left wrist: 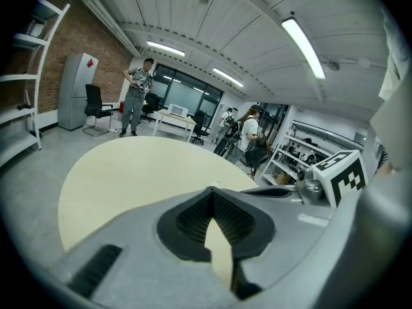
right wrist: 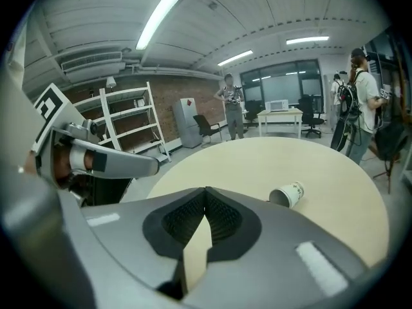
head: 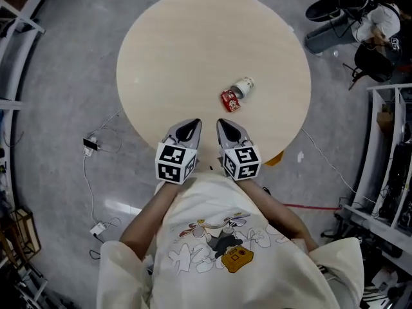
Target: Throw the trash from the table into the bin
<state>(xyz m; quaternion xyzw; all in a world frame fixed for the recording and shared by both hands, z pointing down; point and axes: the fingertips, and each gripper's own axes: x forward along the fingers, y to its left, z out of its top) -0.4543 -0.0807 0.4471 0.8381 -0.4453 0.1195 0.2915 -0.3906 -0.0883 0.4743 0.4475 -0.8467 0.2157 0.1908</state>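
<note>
On the round pale table (head: 193, 50) a white paper cup (head: 244, 86) lies on its side, with a small red wrapper (head: 230, 100) right beside it. Both grippers hover side by side over the table's near edge. My left gripper (head: 191, 123) is shut and holds nothing; in its own view its tips (left wrist: 210, 190) meet over bare tabletop (left wrist: 129, 166). My right gripper (head: 225, 122) is also shut and empty. Its own view shows the cup (right wrist: 287, 194) ahead and to the right of the closed tips (right wrist: 206, 190), well apart from them.
Cables and a plug (head: 93, 147) lie on the grey floor to the left. Chairs and gear (head: 335, 11) stand at the far right, with shelving (head: 386, 153) along the right side. People stand in the background (left wrist: 135, 95) (right wrist: 360, 102). An orange thing (head: 275, 158) peeks from under the table's edge.
</note>
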